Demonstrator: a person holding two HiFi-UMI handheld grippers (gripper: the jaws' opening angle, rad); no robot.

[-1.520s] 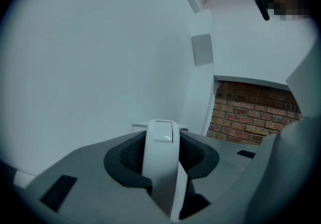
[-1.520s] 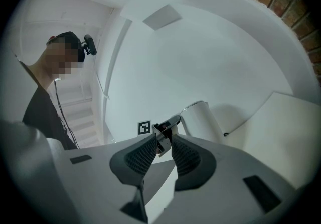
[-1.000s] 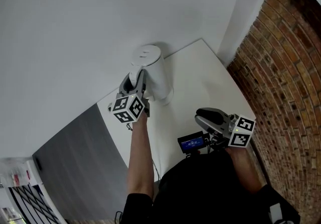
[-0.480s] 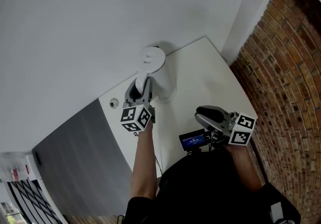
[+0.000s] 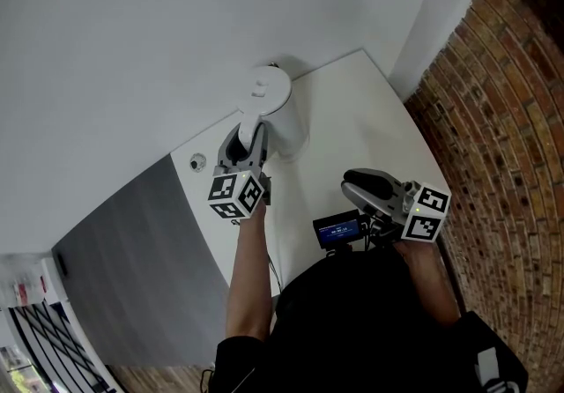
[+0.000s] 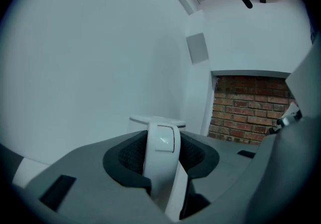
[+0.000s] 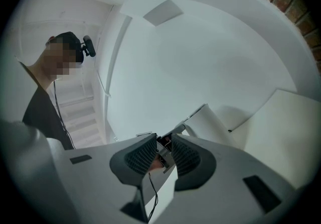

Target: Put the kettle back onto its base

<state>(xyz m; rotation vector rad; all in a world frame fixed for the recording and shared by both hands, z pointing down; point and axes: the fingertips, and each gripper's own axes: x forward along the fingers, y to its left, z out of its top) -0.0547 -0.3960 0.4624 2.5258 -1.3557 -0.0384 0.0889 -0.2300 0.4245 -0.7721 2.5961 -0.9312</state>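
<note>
Your left gripper (image 5: 248, 140) clamps the slick, rigid handle (image 6: 160, 168) of the kettle (image 5: 280, 122), possibly heavy; your right gripper (image 7: 161, 155) hangs empty, jaws parted.

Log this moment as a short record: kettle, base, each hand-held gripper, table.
kettle: white, upright, at the back edge of the table, close to the wall
base: cannot be made out beneath the kettle
left hand-held gripper: shut on the handle, one pad pressing each side
right hand-held gripper: jaws slightly apart, nothing between them, held over the table's near side
table: white, with a brick wall to its right
</note>
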